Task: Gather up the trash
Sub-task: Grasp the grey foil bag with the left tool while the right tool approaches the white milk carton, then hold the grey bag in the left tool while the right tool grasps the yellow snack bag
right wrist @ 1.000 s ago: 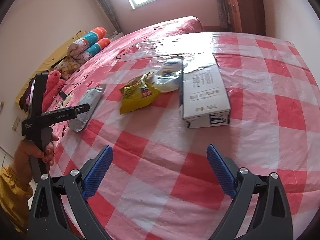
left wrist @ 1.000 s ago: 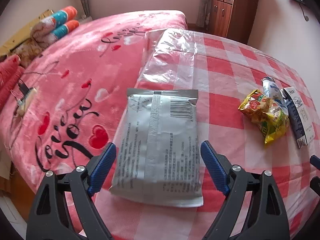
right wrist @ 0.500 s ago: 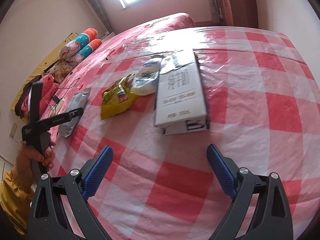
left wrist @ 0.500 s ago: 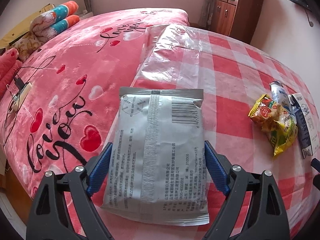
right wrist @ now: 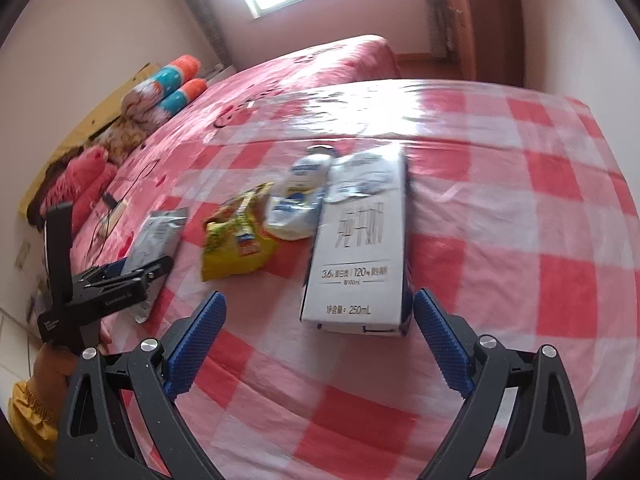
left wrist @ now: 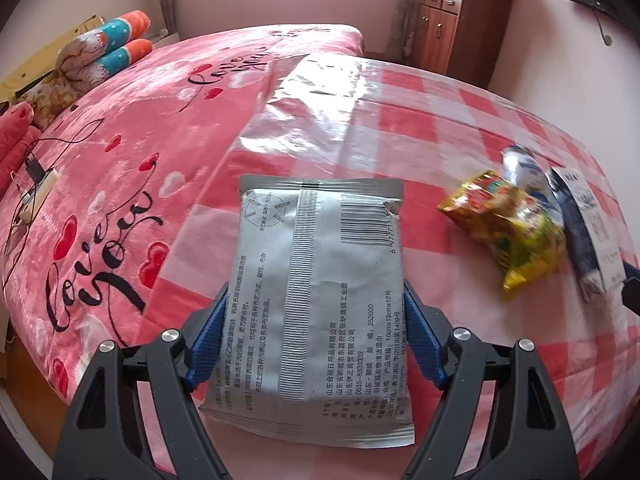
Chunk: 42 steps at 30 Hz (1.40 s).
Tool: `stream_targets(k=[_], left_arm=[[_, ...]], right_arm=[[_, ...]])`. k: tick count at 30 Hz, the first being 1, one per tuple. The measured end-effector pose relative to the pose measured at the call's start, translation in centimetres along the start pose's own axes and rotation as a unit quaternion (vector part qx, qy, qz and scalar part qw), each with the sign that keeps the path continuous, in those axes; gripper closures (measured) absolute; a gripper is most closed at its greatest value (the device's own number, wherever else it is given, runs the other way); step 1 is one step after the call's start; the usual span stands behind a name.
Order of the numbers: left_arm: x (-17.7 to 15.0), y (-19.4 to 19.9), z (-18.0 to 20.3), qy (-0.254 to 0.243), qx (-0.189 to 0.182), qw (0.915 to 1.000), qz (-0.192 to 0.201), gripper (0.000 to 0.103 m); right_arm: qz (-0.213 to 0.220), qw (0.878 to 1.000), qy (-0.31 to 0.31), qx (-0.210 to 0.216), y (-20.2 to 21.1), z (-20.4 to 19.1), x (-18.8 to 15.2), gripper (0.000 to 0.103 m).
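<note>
A grey foil packet point(left wrist: 320, 280) lies flat on the red-checked cloth point(left wrist: 440, 128). My left gripper point(left wrist: 315, 290) straddles its near half, and the jaws are closing, with the blue pads point(left wrist: 420, 332) at the packet's two long edges. The packet is not crumpled. To its right lie a yellow snack bag point(left wrist: 512, 232), a white-and-blue pouch point(left wrist: 524, 168) and a white milk carton point(left wrist: 592, 224). My right gripper point(right wrist: 318, 296) stands open just short of the carton point(right wrist: 360, 248), whose near end sits between the fingertips without touching them. The right view also has the snack bag point(right wrist: 236, 240), pouch point(right wrist: 300, 196), packet point(right wrist: 160, 236) and left gripper point(right wrist: 112, 284).
The checked cloth covers part of a bed with a pink "Love you" blanket point(left wrist: 120, 160). Rolled pillows point(left wrist: 108, 48) lie at the far left, a charger with cable point(left wrist: 36, 184) on the blanket. A wooden cabinet point(left wrist: 460, 28) stands at the back. A hand in a yellow sleeve point(right wrist: 32, 408) holds the left gripper.
My left gripper moved forward over the grey packet and its jaws narrowed onto the packet's edges. The right gripper advanced toward the milk carton, which now sits between its fingertips.
</note>
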<state>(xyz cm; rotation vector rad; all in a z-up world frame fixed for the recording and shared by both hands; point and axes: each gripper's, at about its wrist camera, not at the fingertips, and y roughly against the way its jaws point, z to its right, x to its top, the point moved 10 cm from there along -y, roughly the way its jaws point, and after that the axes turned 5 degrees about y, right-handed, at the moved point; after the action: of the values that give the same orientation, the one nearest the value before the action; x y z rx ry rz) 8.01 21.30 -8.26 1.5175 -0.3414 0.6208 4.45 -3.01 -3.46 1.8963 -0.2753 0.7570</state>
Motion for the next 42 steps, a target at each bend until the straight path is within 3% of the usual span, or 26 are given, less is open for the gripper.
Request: stream_targets(k=[9, 19, 27, 30, 34, 42], left_arm=[[-0.8, 0.6, -0.1, 0.011, 0.000, 0.9999, 0.007, 0.024], [-1.4, 1.1, -0.1, 0.015, 0.004, 0.9995, 0.026, 0.024], [-1.5, 1.1, -0.1, 0.020, 0.007, 0.9992, 0.035, 0.024], [-1.5, 1.1, -0.1, 0.018, 0.009, 0.9992, 0.034, 0.024], [-1.6, 1.1, 0.0, 0.017, 0.012, 0.9992, 0.034, 0.024], [-1.6, 1.1, 0.0, 0.016, 0.012, 0.9992, 0.034, 0.024]], right_arm=[[0.019, 0.997, 0.069, 0.010, -1.0, -4.9, 2.4, 0.009], [0.060, 0.995, 0.064, -0.038, -0.9, -2.9, 4.8, 0.009], [0.021, 0.992, 0.124, -0.001, -4.8, -6.7, 5.5, 0.010], [0.010, 0.992, 0.127, 0.007, -5.9, -7.2, 5.4, 0.023], [-0.003, 0.992, 0.130, 0.003, -7.7, -7.2, 5.2, 0.028], [0.009, 0.981, 0.191, -0.039, -8.6, -8.5, 4.6, 0.029]])
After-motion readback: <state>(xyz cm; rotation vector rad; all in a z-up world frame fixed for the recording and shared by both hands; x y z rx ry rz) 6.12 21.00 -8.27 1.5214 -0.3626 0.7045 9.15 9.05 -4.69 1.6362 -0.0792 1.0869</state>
